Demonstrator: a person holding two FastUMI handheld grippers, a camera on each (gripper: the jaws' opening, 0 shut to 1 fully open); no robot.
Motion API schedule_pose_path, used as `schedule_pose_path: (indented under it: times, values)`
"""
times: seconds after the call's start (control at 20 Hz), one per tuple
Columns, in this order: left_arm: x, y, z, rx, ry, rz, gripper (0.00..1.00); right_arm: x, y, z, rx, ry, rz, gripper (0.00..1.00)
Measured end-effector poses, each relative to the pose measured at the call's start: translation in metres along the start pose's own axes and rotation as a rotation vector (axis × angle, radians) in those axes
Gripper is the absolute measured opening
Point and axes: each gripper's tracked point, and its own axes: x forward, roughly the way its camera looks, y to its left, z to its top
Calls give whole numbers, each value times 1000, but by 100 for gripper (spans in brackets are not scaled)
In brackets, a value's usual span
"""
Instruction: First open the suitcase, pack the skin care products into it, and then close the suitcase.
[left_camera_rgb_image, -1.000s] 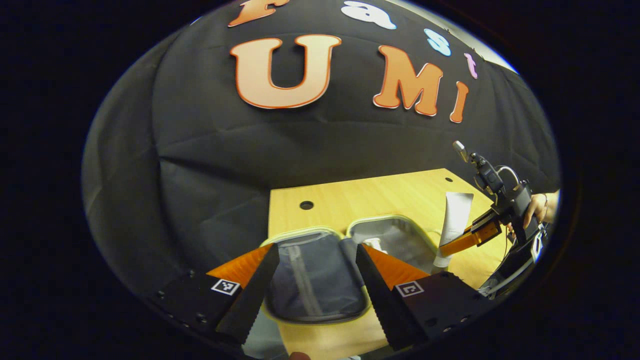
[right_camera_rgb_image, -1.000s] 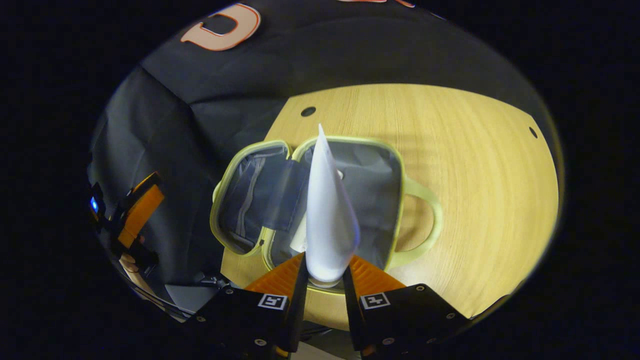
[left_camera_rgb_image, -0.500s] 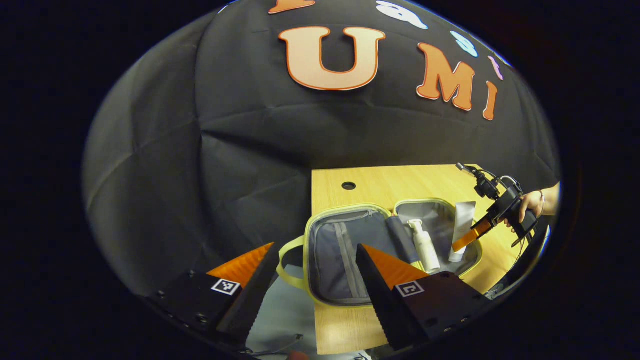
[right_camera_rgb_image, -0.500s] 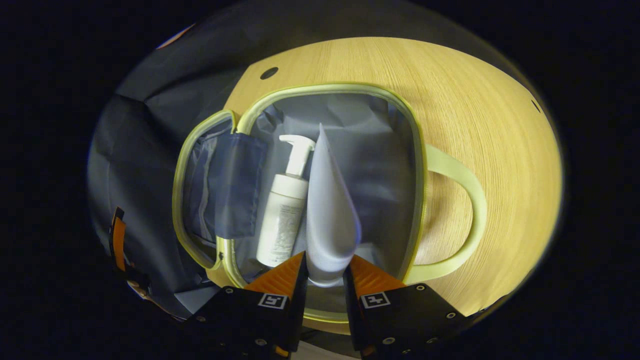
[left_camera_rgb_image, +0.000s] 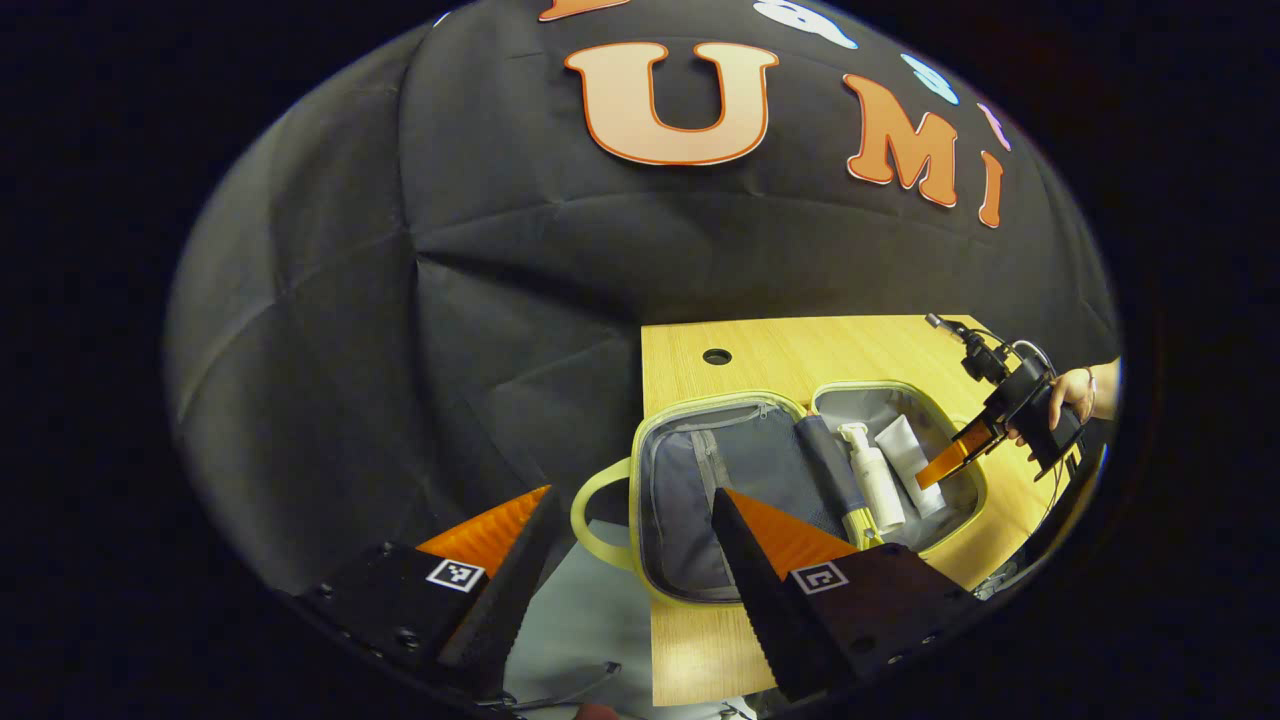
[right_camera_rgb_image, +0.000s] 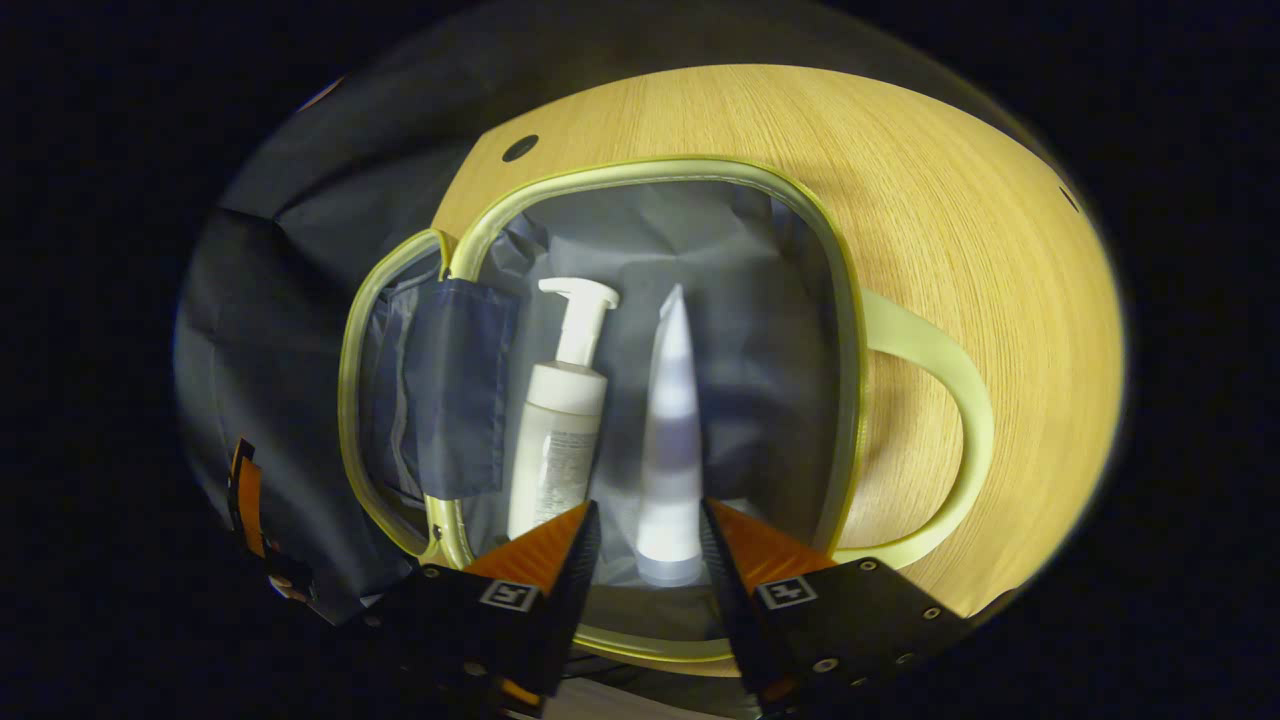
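My left gripper view looks from afar, suitcase (left_camera_rgb_image: 745, 480) lower right; my right gripper view looks down close; both share suitcase (right_camera_rgb_image: 840, 330).

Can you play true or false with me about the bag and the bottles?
1. The suitcase lies open on the table. True.
2. The tube lies in the suitcase beside the pump bottle. True.
3. The right gripper squeezes the tube. False: its fingers stand apart on either side of the tube's cap end.
4. The left gripper holds the pump bottle. False: it is open and holds nothing, and the bottle lies in the suitcase.
5. The suitcase has a handle. True.
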Motion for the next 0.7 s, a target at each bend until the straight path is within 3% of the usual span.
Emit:
schedule_pose_path:
  times: [0.1, 0.15, 0.3, 0.35, 0.4, 0.7]
  values:
    - [8, 11, -9, -30, 14, 7, 95, -12, 13, 5, -15, -55, 39, 89]
    - [14, 18, -13, -46, 15, 14, 95, -21, 17, 8, -29, -90, 54, 94]
    - [36, 46, -29, -113, 26, 31, 93, -47, 44, 15, -35, -183, 138, 96]
    - [45, 55, -35, -145, 30, 20, 93, -58, 53, 19, -26, -210, 172, 87]
    - [53, 65, -44, -181, 39, 15, 93, -66, 61, 22, -17, -238, 198, 95]
    - [125, 76, -102, -408, 134, -125, 97, -111, 54, 40, 18, -378, 205, 95]
